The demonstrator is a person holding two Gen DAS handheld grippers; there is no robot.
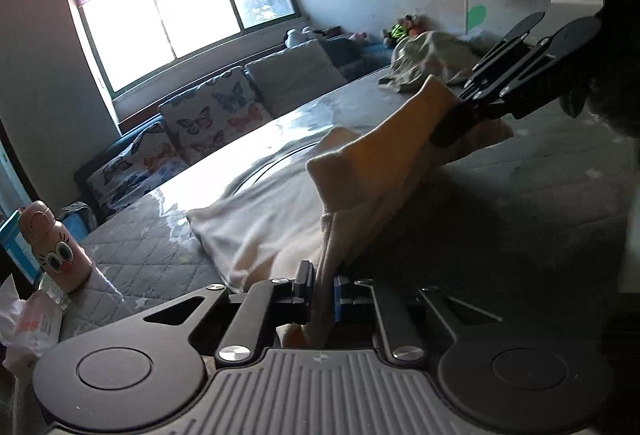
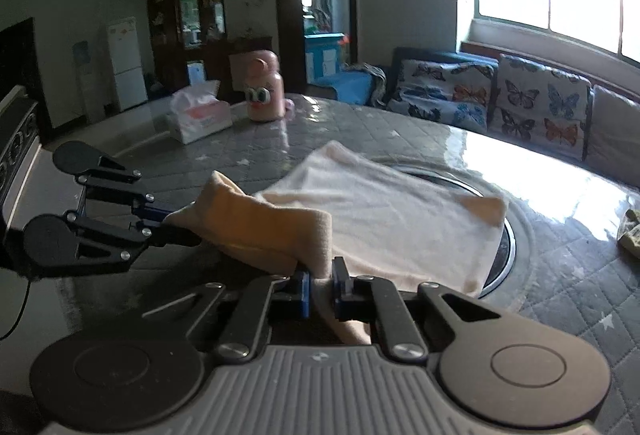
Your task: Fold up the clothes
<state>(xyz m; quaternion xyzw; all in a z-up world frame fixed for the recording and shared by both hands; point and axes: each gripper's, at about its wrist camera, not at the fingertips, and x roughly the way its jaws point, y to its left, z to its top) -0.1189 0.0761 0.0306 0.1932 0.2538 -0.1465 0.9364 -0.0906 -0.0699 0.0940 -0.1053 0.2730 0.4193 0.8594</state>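
Closest to both lenses, my fingers are pinching cloth. Left gripper: fingers pressed onto a bunched edge of the cream garment, fabric running down between the pads. Right gripper: fingers likewise pinching a fold of the same garment, cloth gathered between the blue pads.

Between the two grips, a raised strip of the garment spans from one gripper to the other, lifted off the worktop. From the right wrist view my left gripper sits at the left with the cloth end in its tips; from the left wrist view my right gripper holds the far end at upper right.

Beyond the lifted strip, the rest of the garment lies flat on the grey quilted, star-printed cover of the worktop, partly over a round inset ring.

Farther out, near the worktop edge: a pink cartoon-faced bottle and just beside it a tissue pack; its printing is too blurred to read. An olive-coloured heap of clothing lies at the far side.

Behind: a sofa with butterfly-print cushions under a bright window; a white fridge, no legible label.
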